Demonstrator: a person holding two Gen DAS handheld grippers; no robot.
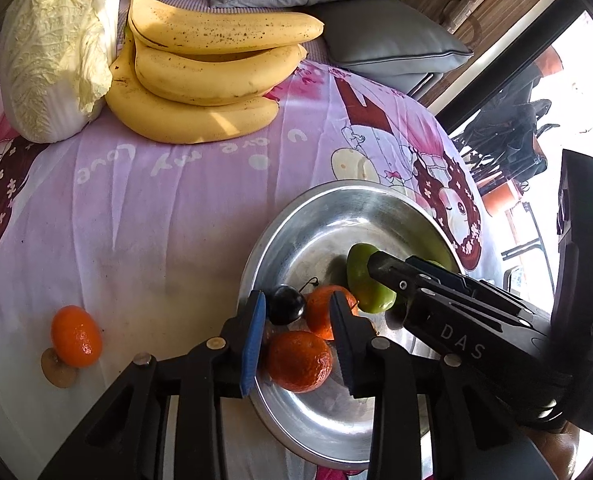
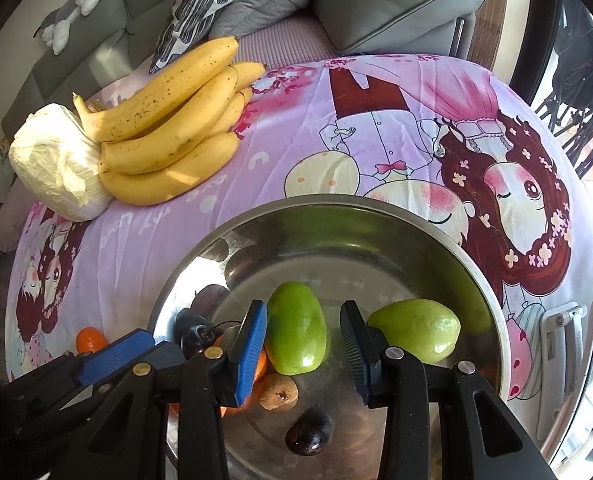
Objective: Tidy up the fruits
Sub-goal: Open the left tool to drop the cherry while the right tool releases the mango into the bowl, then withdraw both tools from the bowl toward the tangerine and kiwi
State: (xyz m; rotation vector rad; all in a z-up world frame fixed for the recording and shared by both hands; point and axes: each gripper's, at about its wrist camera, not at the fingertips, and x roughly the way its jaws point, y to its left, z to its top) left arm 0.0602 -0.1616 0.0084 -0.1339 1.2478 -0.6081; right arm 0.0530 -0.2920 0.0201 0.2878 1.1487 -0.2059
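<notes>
The steel bowl [image 2: 380, 216] is sitting at the near edge of the table [image 1: 144, 216], serving as the collecting place, so both grippers are hanging over it, tilted steeply down; the fruit is gathering there while the bulkier produce is lying at the far side.

The left gripper [image 1: 298, 299] is standing narrowly apart around a mandarin [image 1: 298, 360] that is resting on the bowl's floor; slivers of gap are showing on both sides, so it seems to be lying free rather than being squeezed.

The right gripper [image 2: 303, 308] is also standing narrowly apart, straddling a green fruit [image 2: 296, 328]; the blue pad is sitting right at its left flank, but bare steel is showing on the other side, so I judge nothing is being held.

Counting:
- green fruits: two, the second [image 2: 416, 330] lying just right of the right gripper;
- mandarins: three, two in the bowl and one [image 1: 76, 336] waiting alone on the cloth, well apart;
- dark plums: two, one [image 2: 194, 330] near the bowl's left wall, one [image 2: 308, 434] at the near side;
- one small brown fruit [image 2: 278, 392];
- one bunch of bananas [image 1: 200, 80], at least four showing, leaning against one cabbage [image 1: 56, 48].

That stray mandarin and the bananas are looking like the work remaining.
</notes>
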